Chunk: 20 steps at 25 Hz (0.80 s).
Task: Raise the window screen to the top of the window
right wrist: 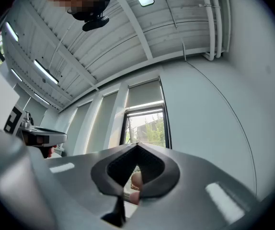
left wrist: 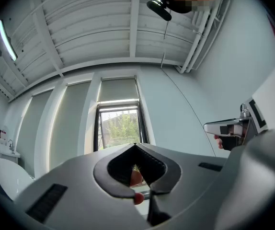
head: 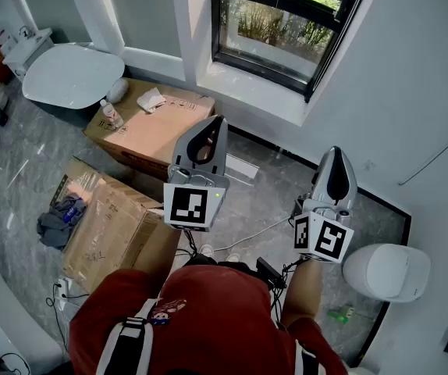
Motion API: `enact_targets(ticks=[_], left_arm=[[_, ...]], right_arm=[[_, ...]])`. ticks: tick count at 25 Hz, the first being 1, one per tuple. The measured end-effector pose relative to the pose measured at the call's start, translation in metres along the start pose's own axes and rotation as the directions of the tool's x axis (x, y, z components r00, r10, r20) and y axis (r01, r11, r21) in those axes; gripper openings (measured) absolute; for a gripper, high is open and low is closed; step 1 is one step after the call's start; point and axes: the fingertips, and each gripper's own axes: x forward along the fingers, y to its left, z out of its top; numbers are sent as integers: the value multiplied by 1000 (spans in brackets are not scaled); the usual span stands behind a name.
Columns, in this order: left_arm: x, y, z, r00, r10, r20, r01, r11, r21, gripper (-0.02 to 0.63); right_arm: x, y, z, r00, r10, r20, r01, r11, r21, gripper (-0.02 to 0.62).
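Observation:
The black-framed window (head: 280, 23) sits in the white wall ahead, above a white sill (head: 249, 86). Its lower pane looks darker than the strip above the crossbar; I cannot tell where the screen ends. Both gripper views show the window (left wrist: 120, 127) (right wrist: 147, 128) straight ahead, with a pale grey panel (left wrist: 118, 90) over the glass. My left gripper (head: 217, 120) (left wrist: 135, 145) and right gripper (head: 335, 151) (right wrist: 137, 145) are held up side by side, well short of the window. On both, the jaws are shut with nothing between them.
Two cardboard boxes (head: 152, 125) (head: 108, 226) stand on the grey floor at the left, the far one with a bottle (head: 112, 114) on it. A white tub (head: 72, 75) is at the far left and a toilet (head: 388, 270) at the right. Cables lie by my feet.

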Motion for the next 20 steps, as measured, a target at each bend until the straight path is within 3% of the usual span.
enact_targets(ticks=[12,20], left_arm=[[-2,-35,-12,1000,0,-26,1,1000,17,5],[-24,-46,-47,992,28,-122,-28,1000,3,5]], right_arm=[[-14,-22,-23,999,32,-44,-30,999,44,9],[-33,-13,-58,991,95,-92,-83,989,126,9]])
